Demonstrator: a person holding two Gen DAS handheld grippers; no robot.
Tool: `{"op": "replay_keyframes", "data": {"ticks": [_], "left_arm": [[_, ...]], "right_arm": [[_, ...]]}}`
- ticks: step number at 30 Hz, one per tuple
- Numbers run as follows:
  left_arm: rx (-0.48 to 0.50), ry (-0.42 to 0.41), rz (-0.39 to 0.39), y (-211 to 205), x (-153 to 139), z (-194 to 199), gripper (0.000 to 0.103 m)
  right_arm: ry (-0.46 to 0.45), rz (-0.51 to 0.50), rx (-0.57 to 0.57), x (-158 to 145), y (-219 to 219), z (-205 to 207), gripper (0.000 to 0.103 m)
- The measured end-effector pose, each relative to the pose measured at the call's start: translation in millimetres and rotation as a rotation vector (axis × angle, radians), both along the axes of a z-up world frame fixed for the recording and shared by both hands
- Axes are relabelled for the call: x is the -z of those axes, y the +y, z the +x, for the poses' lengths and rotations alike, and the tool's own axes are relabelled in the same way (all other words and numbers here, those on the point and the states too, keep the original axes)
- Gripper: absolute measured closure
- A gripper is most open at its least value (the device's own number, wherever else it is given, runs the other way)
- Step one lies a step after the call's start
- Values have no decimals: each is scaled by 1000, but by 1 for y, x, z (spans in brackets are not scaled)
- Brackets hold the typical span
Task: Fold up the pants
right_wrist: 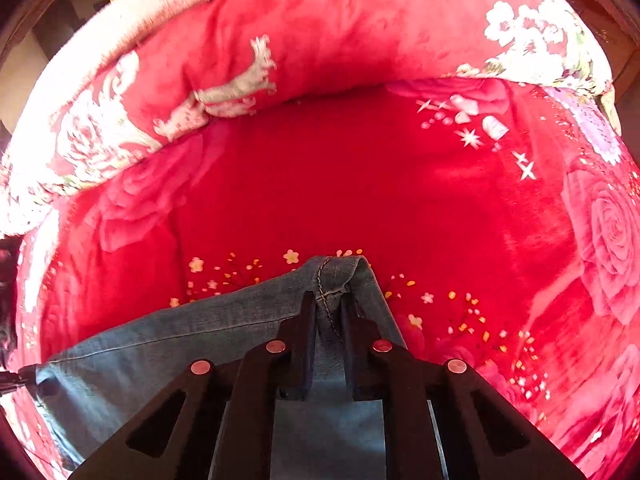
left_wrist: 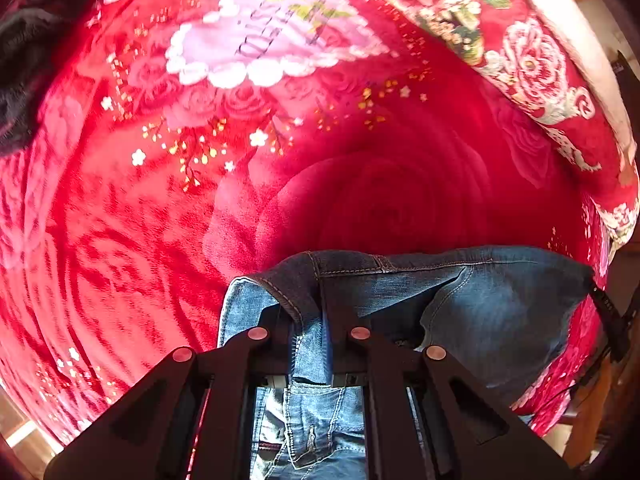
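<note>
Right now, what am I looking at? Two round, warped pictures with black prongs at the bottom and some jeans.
Each picture comes from a wide-angle camera mounted on a hand-held clamp, looking along its two black fingers. A person holds one clamp in each hand; no robot arm is involved. The left gripper is shut on the jeans at the stitched waistband. The right gripper is shut on another denim edge with a seam. Beneath lies a red blanket printed with roses, on which the jeans are being folded.
</note>
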State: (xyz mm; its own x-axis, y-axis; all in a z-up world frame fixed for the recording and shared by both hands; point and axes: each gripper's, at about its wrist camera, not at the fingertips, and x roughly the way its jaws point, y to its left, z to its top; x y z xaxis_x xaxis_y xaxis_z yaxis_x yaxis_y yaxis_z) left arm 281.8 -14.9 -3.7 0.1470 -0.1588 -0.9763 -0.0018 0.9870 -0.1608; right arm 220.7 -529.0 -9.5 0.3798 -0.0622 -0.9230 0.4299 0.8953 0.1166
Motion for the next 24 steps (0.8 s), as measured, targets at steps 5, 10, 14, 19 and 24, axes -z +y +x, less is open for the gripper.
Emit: {"op": "replay_keyframes", "data": {"ticks": [5,10,14,19,24], "left_arm": [[103,-206,73,-10,-59,-55,95],[125,-313,64,4,-87,-109,95],[121,-343,20,18,-90,-159,95],[103,-267,-36,36,-56,-214,95],[85,-38,-43,44,15,-235,95]], "right_arm": [[-103,6,28,-55,3,-46,93],[-202,29,56,-103,9,-124,93],[-256,64,75,-120,16,-204,93],[-245,135,130,-101,25,-311,92],[-54,162,207,-33,30,-374,92]]}}
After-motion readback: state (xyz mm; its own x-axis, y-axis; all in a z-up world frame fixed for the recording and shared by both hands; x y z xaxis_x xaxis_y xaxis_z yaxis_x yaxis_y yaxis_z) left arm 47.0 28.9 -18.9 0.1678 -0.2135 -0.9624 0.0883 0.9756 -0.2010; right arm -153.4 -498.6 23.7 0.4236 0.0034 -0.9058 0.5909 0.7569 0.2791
